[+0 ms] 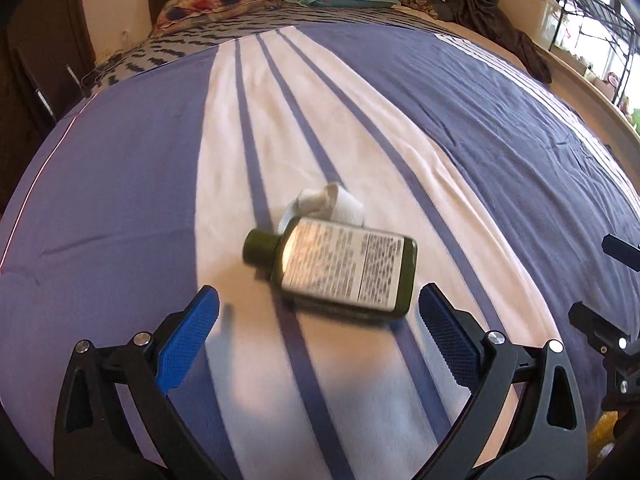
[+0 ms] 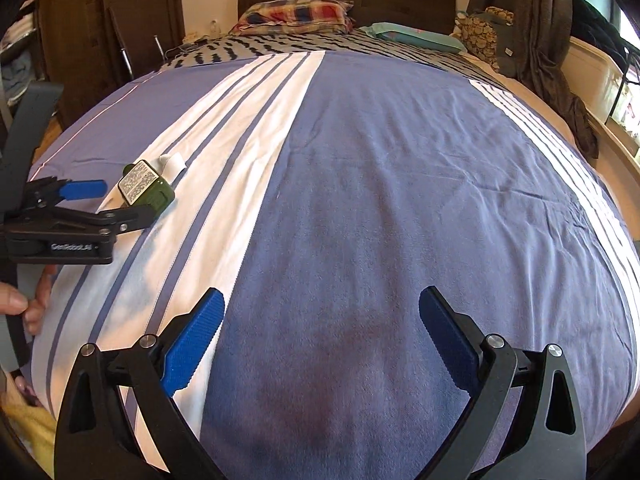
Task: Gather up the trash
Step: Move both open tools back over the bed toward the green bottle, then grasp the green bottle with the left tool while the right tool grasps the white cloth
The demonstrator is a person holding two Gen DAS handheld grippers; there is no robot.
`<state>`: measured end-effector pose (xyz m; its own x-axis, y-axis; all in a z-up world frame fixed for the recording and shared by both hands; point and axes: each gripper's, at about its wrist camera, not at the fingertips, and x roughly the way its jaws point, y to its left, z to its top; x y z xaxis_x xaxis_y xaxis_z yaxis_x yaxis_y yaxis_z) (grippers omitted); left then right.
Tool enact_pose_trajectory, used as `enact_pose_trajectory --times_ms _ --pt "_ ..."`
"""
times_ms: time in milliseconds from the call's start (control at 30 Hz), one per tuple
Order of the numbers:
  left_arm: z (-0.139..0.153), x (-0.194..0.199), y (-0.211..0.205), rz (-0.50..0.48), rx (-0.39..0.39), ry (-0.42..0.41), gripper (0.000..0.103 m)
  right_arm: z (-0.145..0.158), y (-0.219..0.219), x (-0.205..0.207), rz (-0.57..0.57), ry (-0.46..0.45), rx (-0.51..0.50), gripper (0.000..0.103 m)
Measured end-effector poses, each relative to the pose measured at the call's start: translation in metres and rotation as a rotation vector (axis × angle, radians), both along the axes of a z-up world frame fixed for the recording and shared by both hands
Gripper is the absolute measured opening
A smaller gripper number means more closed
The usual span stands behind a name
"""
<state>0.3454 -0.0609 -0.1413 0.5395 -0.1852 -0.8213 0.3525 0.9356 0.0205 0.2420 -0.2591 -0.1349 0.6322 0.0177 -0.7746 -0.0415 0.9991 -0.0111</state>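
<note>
A dark green bottle (image 1: 340, 268) with a white printed label lies on its side on the bed's white stripe, cap to the left. A crumpled white paper scrap (image 1: 332, 202) lies just behind it, touching it. My left gripper (image 1: 318, 306) is open, its blue pads wide apart, just short of the bottle; the right pad is near the bottle's base. In the right wrist view the bottle (image 2: 146, 188), the scrap (image 2: 172, 164) and the left gripper (image 2: 116, 200) show at the left. My right gripper (image 2: 320, 308) is open and empty over the blue bedspread.
The bed (image 2: 380, 184) has a blue and white striped cover. Pillows (image 2: 296, 14) and a headboard are at the far end. Dark clothes (image 2: 536, 40) hang at the right, a wardrobe (image 2: 120, 12) stands at the left. Something yellow (image 2: 28, 420) sits at the lower left.
</note>
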Motion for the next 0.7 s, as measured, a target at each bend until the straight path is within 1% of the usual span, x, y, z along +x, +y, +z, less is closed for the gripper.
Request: enact_pose_trajectory --times_ms 100,167,233,267,333,467,533,700 --pt "-0.003 0.009 -0.006 -0.016 0.021 -0.005 0.095 -0.003 0.0 0.006 0.004 0.008 0.005 0.098" --pt "-0.006 0.016 -0.008 -0.026 0.016 0.003 0.094 -0.005 -0.001 0.009 0.005 0.011 0.01 0.098" --pt "-0.008 0.021 -0.009 -0.034 -0.001 0.009 0.09 -0.005 -0.002 0.01 0.002 0.012 0.013 0.098" --pt "-0.008 0.022 -0.008 -0.039 -0.018 0.015 0.083 -0.005 -0.003 0.01 0.0 0.012 0.011 0.098" --pt "-0.007 0.023 -0.006 -0.04 -0.028 0.013 0.083 -0.006 -0.003 0.012 -0.005 0.014 0.006 0.098" --pt "-0.001 0.016 -0.005 -0.043 -0.005 -0.004 0.082 -0.004 -0.003 0.015 -0.012 0.013 0.002 0.098" --pt "0.006 0.011 0.002 -0.036 -0.009 -0.016 0.082 -0.003 0.001 0.017 -0.012 0.007 -0.002 0.098" --pt "0.024 0.003 0.034 0.009 -0.003 -0.051 0.082 0.005 0.019 0.032 0.01 -0.009 -0.005 0.098"
